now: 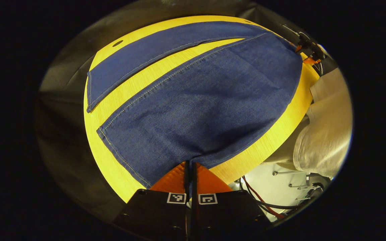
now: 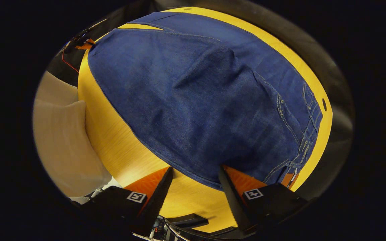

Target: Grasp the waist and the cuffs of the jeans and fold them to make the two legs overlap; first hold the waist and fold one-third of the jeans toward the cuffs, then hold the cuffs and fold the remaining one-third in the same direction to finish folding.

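Dark blue jeans (image 1: 206, 100) lie flat on a yellow wooden table (image 1: 112, 167), legs spread apart in a V. In the left gripper view, the far leg (image 1: 152, 53) runs along the back edge. My left gripper (image 1: 190, 165) is shut on the near leg's side edge, close to its cuff (image 1: 119, 154), and the denim puckers into the fingertips. In the right gripper view, the waistband (image 2: 308, 130) lies at the right. My right gripper (image 2: 194, 175) stands open, straddling the near side edge of the jeans (image 2: 206, 110) by the waist. The other gripper shows far off (image 2: 84, 43).
A person's pale trousers (image 1: 327, 134) stand close against the table's near edge, also seen in the right gripper view (image 2: 62, 140). Cables and a metal frame (image 1: 273, 197) lie below the table. A small hole (image 2: 324, 104) sits near the table's rim by the waistband.
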### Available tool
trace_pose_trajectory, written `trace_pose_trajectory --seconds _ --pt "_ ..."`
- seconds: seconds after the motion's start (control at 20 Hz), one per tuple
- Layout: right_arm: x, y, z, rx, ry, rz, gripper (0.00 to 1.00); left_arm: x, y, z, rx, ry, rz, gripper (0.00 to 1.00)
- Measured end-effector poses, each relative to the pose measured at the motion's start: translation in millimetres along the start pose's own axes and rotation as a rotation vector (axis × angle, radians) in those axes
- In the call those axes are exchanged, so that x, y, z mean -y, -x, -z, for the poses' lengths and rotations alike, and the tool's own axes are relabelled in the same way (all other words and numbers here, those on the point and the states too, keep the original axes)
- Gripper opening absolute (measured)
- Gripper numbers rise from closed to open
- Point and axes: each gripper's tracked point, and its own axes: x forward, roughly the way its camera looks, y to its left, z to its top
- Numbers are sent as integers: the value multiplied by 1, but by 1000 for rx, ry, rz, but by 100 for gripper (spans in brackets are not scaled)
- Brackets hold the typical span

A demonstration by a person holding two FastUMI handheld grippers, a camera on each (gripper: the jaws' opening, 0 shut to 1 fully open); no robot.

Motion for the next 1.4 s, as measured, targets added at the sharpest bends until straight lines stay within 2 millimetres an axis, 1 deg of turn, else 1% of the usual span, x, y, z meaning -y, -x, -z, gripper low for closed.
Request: trace_pose_trajectory --seconds 0.15,0.25,0.3,0.35,0.4,0.5,0.55,0.6,0.65,0.7,0.8,0.9,1.0,1.1,1.2,1.35,1.4 --pt "11 1 -6 1 -18 16 60 1 0 0 2 8 -1 0" --pt "17 2 -11 0 -19 37 32 0 0 0 7 11 -3 0" --pt "20 1 -13 6 -30 48 26 0 -1 -1 11 14 -4 0" --pt "20 0 -11 12 -54 55 23 1 -1 -1 13 20 -4 0" --pt "19 5 -10 29 -85 62 19 1 -1 -1 17 31 -3 0" --pt "23 4 -12 60 -164 76 13 1 0 -1 9 63 -1 0" --pt "24 3 -11 71 -212 83 3 1 1 -1 3 73 1 0" --pt "26 4 -10 88 -258 95 6 1 1 -1 10 80 0 0" --pt "25 4 -11 100 -300 108 1 1 0 -1 21 95 -3 0" --pt "26 5 -12 115 -344 127 4 1 0 -3 40 133 -13 0" --pt "28 7 -11 136 -418 183 3 1 -2 -6 83 241 -45 0" --pt "33 7 -11 166 -456 261 3 -1 -2 -8 126 317 -78 0" --pt "34 8 -12 180 -502 337 3 -1 0 -11 167 406 -100 0" --pt "33 18 -14 198 -571 398 3 -4 5 -19 227 478 -102 0" --pt "39 30 -21 247 -651 440 3 -8 14 -29 316 540 -91 0" --pt "45 55 -33 316 -727 482 3 -14 37 -38 435 625 -91 0" --pt "48 64 -39 334 -730 504 0 -19 45 -42 472 639 -106 0"
